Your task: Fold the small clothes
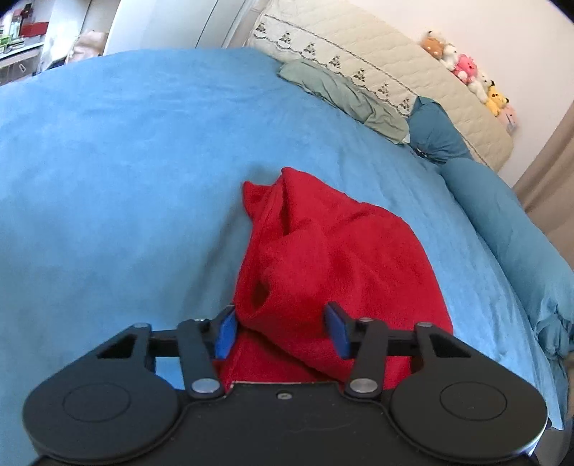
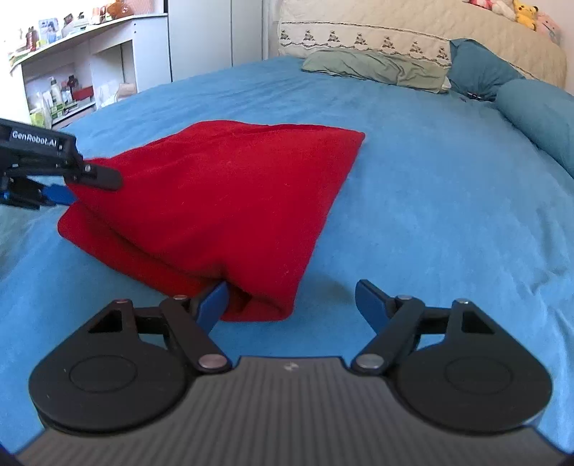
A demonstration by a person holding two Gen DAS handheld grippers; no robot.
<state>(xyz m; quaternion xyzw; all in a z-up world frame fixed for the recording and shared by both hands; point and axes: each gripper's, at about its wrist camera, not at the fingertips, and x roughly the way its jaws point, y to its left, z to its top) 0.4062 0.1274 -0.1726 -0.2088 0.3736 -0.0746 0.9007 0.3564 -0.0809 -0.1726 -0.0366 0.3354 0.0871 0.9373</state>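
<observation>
A red cloth lies bunched on the blue sheet of a bed, about the middle of it, with folds and a dark hollow on the side nearest the left claw.

In the left wrist view the left claw is partly closed around a ridge of the cloth. Its left pad touches the fabric; the right pad stands just beside it, and whether it presses I cannot tell. In the right wrist view the same claw comes in from the left edge at the cloth's raised left corner, one black finger over the fabric and a blue pad under it.

The right claw stands wide. Its left pad touches the cloth's near lower corner, which hangs between the pads; the right pad is apart from it over bare sheet.

At the head of the bed lie a green pillow, a teal pillow and a teal bolster against a cream quilted headboard topped with plush toys. White shelves with bottles stand at the left
</observation>
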